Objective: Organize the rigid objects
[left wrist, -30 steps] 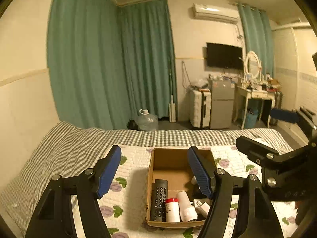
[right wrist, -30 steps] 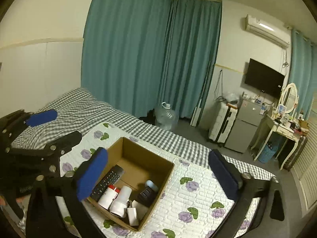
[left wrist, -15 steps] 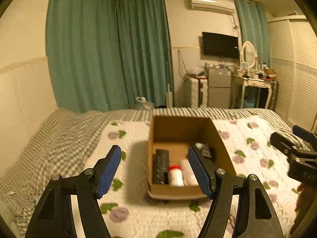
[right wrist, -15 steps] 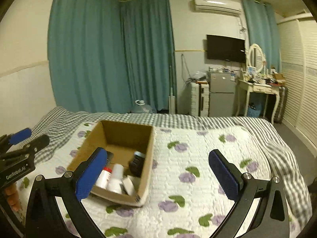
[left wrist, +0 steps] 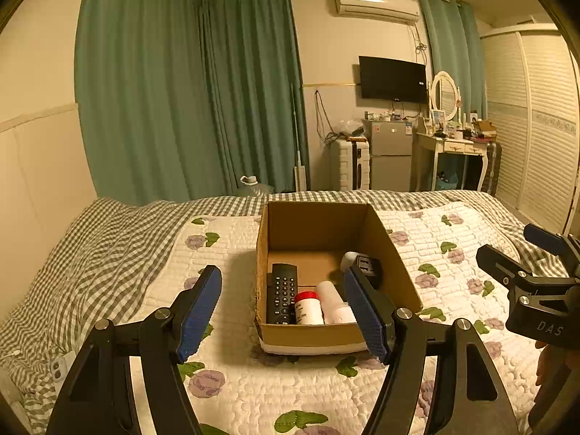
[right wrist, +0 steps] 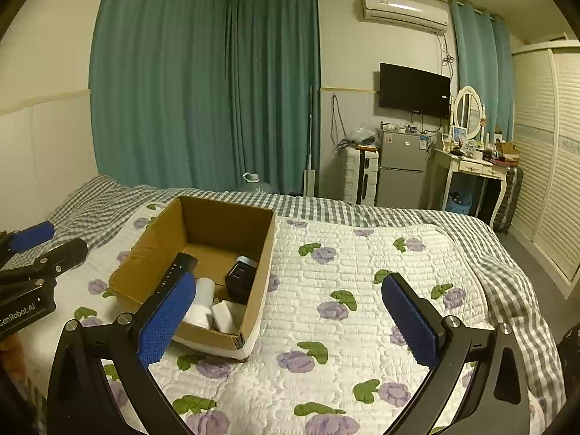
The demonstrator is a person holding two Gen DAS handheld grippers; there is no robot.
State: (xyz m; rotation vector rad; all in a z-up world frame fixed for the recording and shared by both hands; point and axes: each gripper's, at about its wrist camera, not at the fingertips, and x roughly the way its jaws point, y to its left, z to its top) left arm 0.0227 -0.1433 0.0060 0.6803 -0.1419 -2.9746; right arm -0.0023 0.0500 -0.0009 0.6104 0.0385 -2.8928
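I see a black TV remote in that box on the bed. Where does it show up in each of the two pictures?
Left wrist view: remote lies flat at the box's left side, below centre.
Right wrist view: remote lower left, partly hidden behind a blue finger.
Shared landmark: the cardboard box.

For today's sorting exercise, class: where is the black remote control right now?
The black remote control lies inside the brown cardboard box, along its left wall in the left wrist view, beside the red-capped white bottle.
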